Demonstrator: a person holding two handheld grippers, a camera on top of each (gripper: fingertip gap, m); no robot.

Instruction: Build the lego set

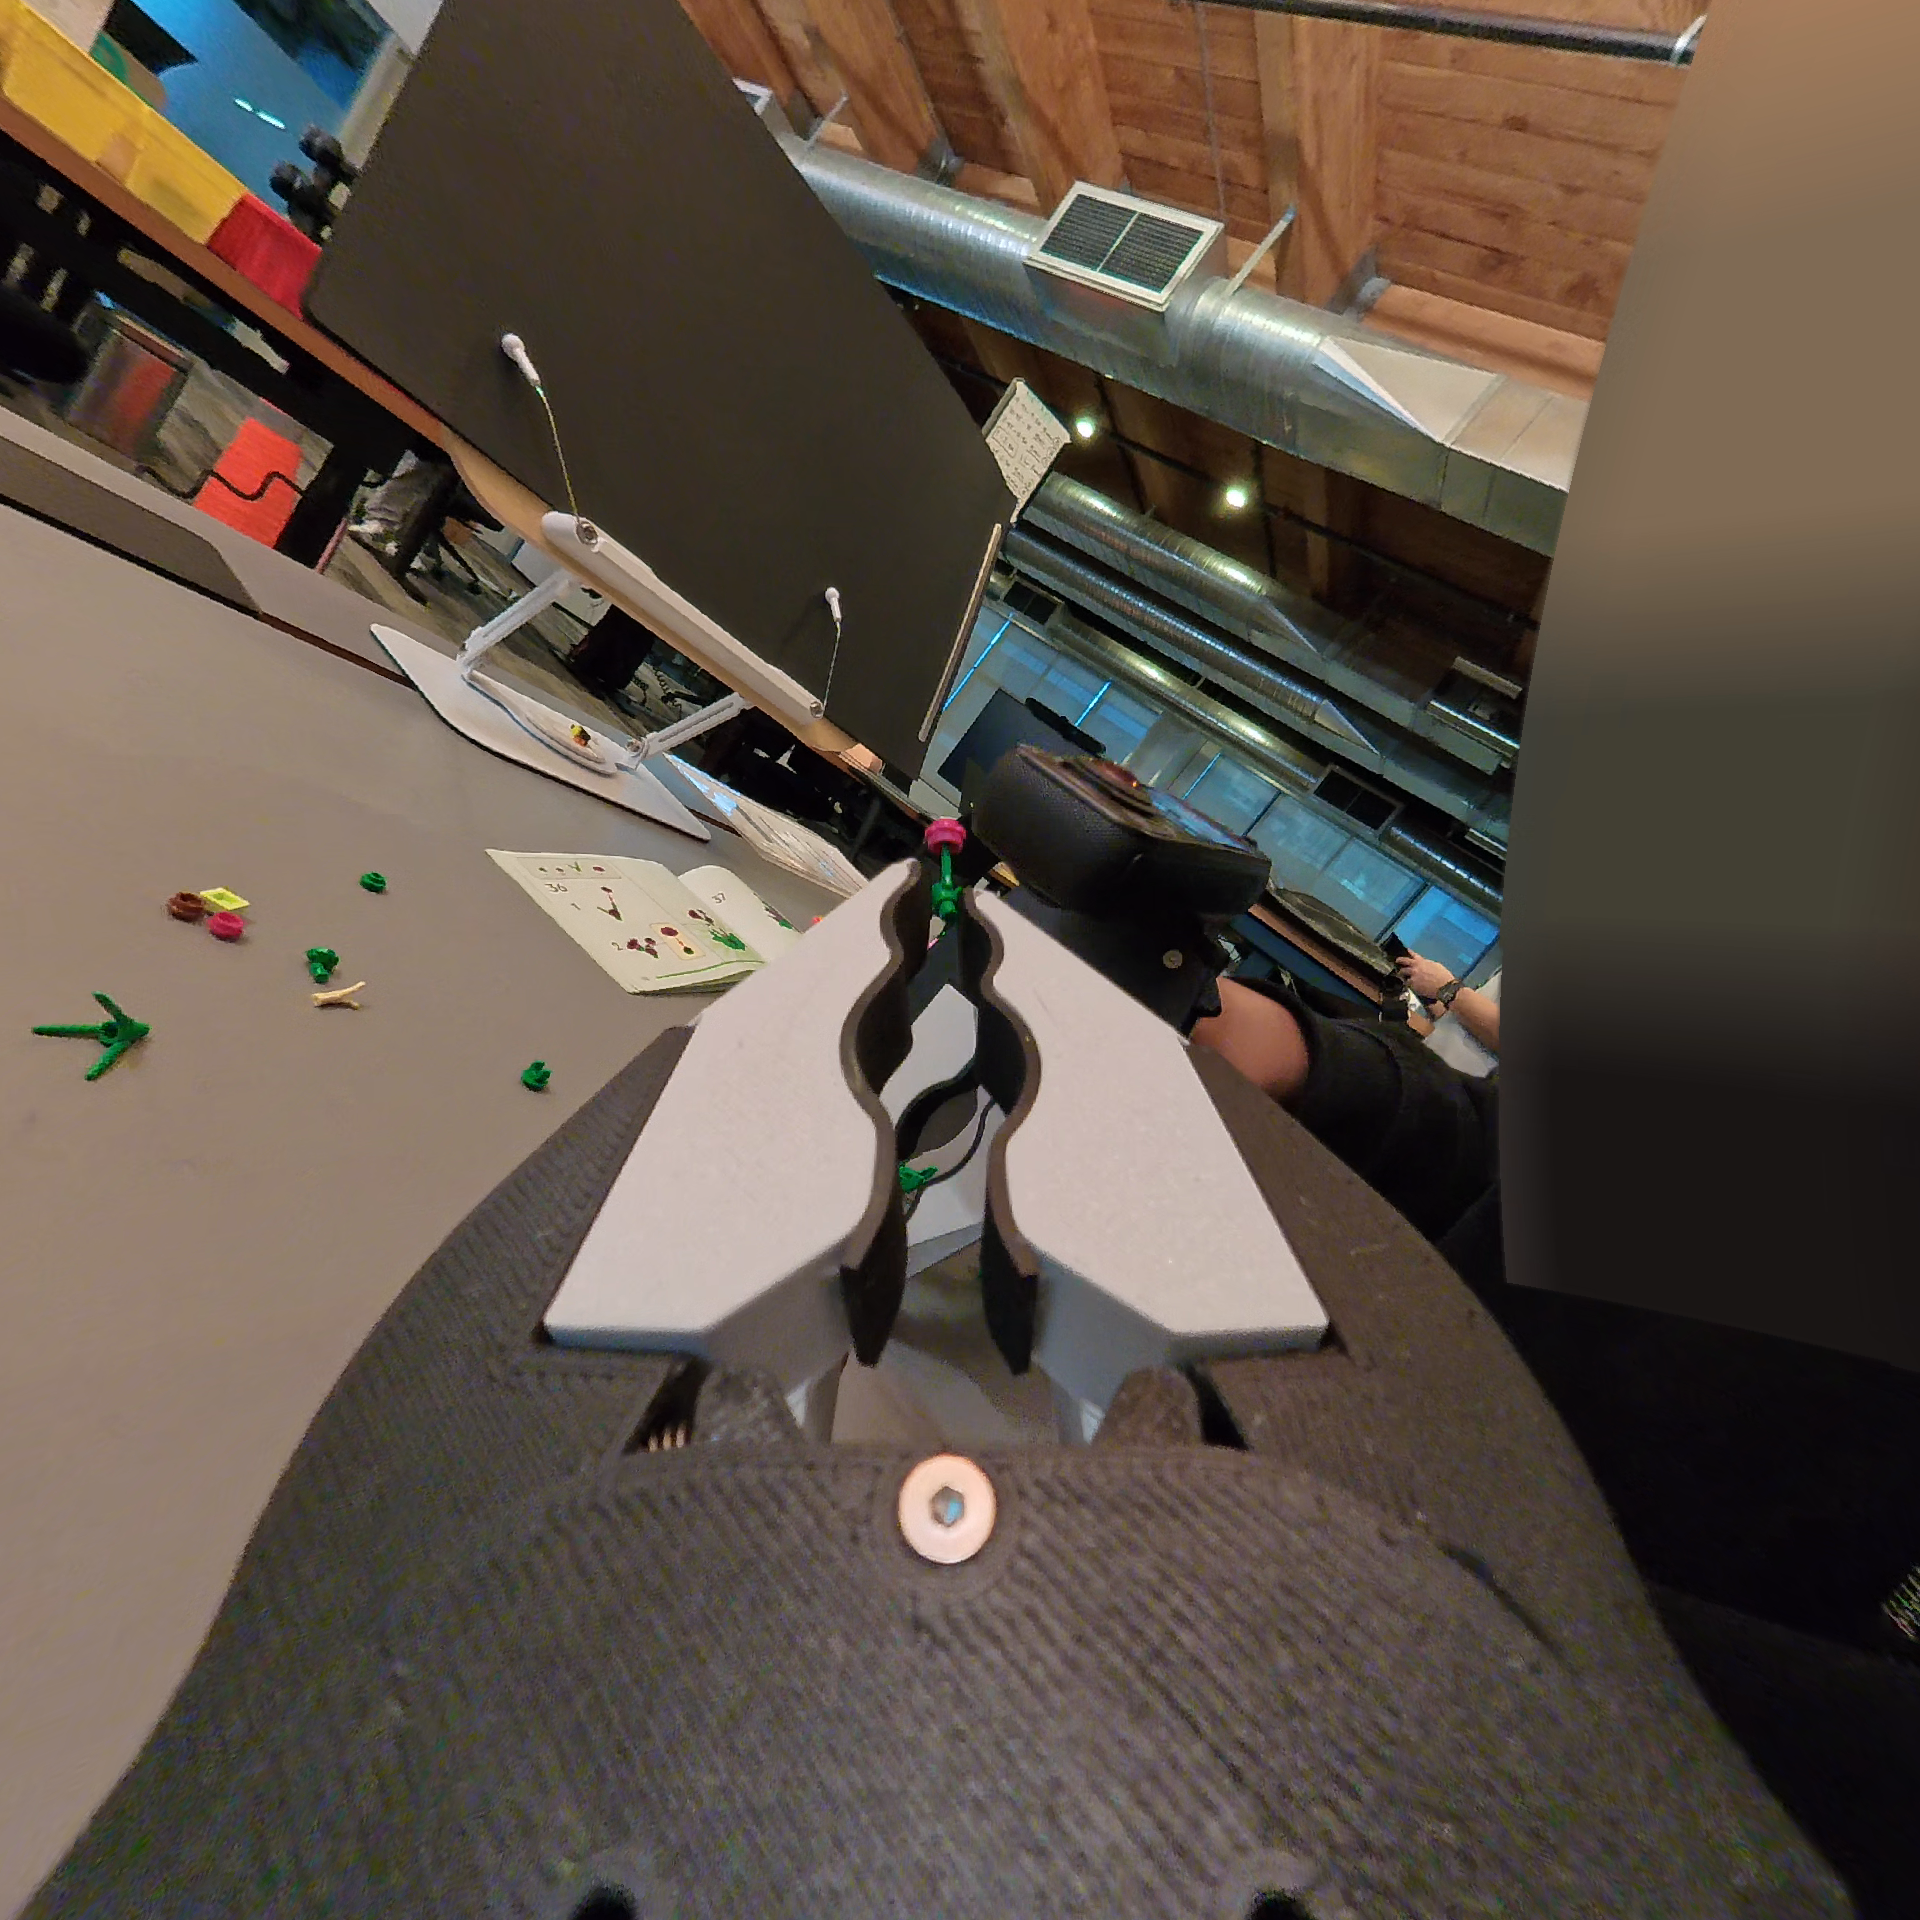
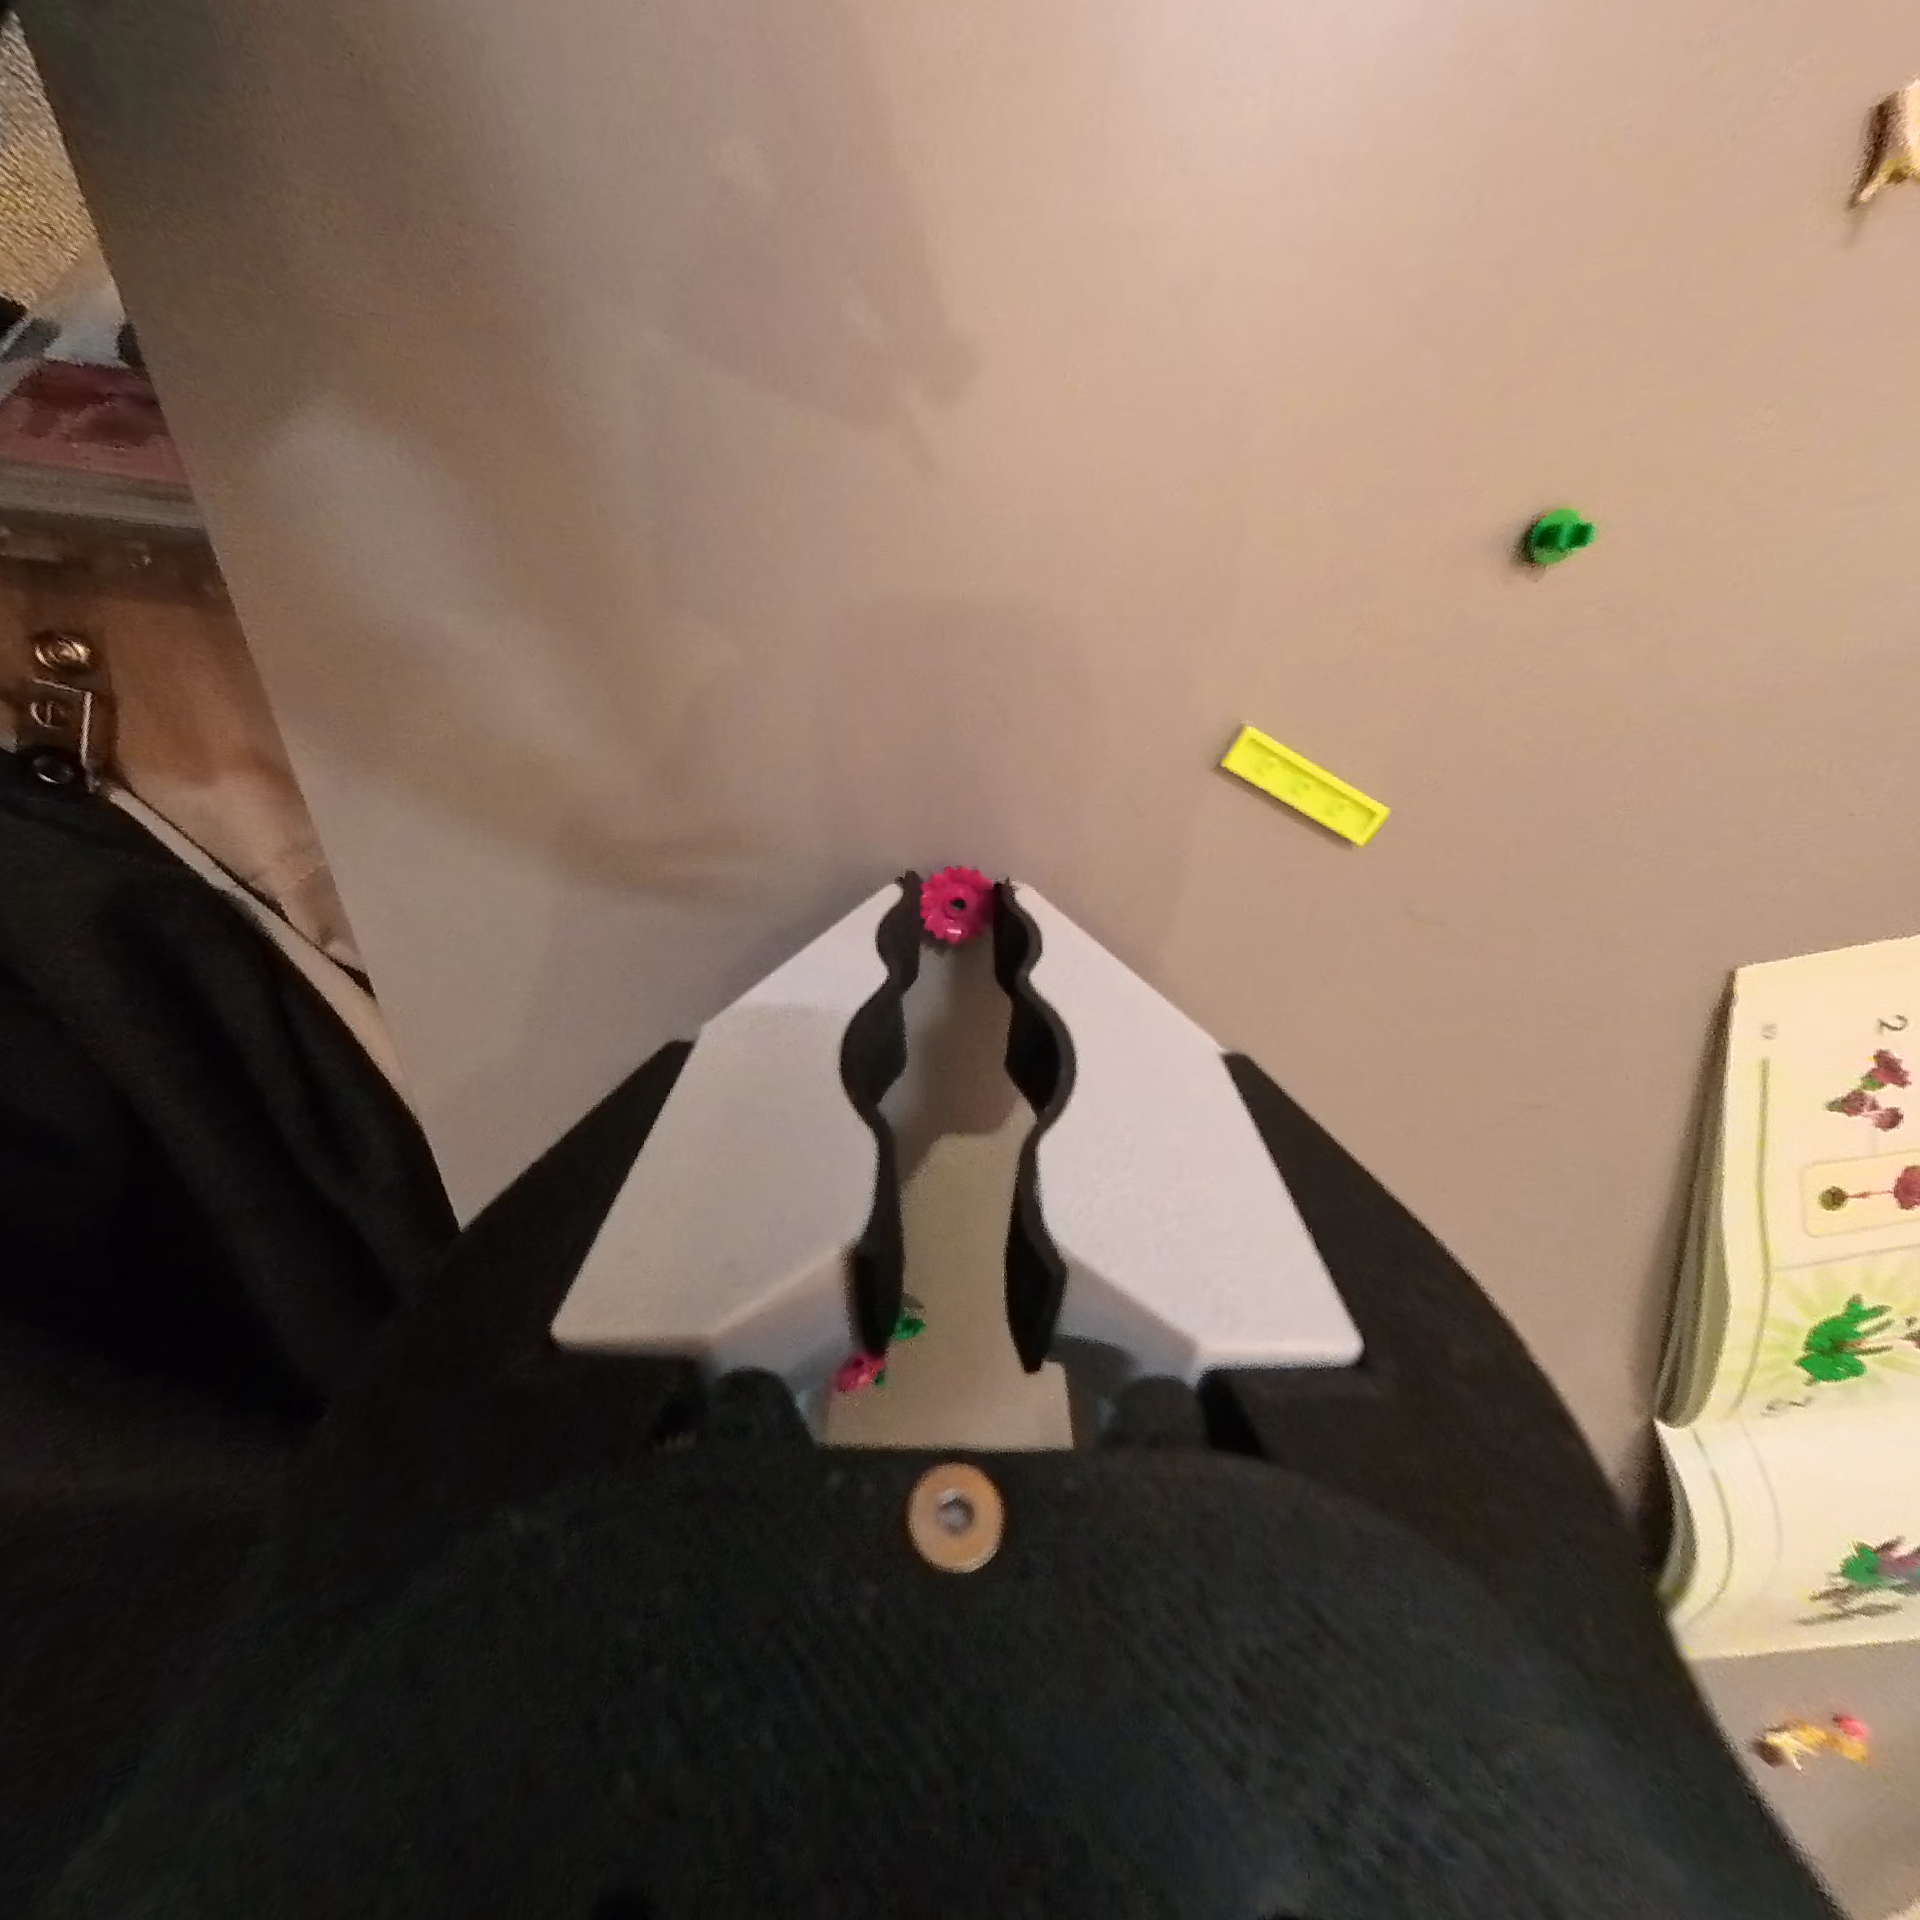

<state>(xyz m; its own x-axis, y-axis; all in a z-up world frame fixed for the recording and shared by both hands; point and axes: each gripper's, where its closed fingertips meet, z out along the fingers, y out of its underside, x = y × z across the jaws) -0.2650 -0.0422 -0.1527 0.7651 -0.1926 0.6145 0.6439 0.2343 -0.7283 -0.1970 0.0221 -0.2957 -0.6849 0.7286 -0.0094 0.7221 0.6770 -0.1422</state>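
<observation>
Fingers (image 1: 878,940) of left gripper pinch green stem (image 1: 943,894) tightly; right gripper (image 2: 950,906) nips magenta flower (image 2: 950,908); both pieces look tiny, light, slippery.

My left gripper (image 1: 945,902) is tipped upward, its fingers pointing toward twelve o'clock in its own wrist view, the wavy black pads nearly closed and pinching a thin green stem (image 1: 943,883) with a magenta head right at the tips. My right gripper (image 2: 951,906) looks steeply down, its pads (image 2: 1013,940) drawn in at the tips around a small magenta flower piece (image 2: 951,906), clamped at twelve o'clock. From the left wrist view, the right gripper's black body (image 1: 1117,842) sits at about one o'clock, just beyond my left fingertips.
</observation>
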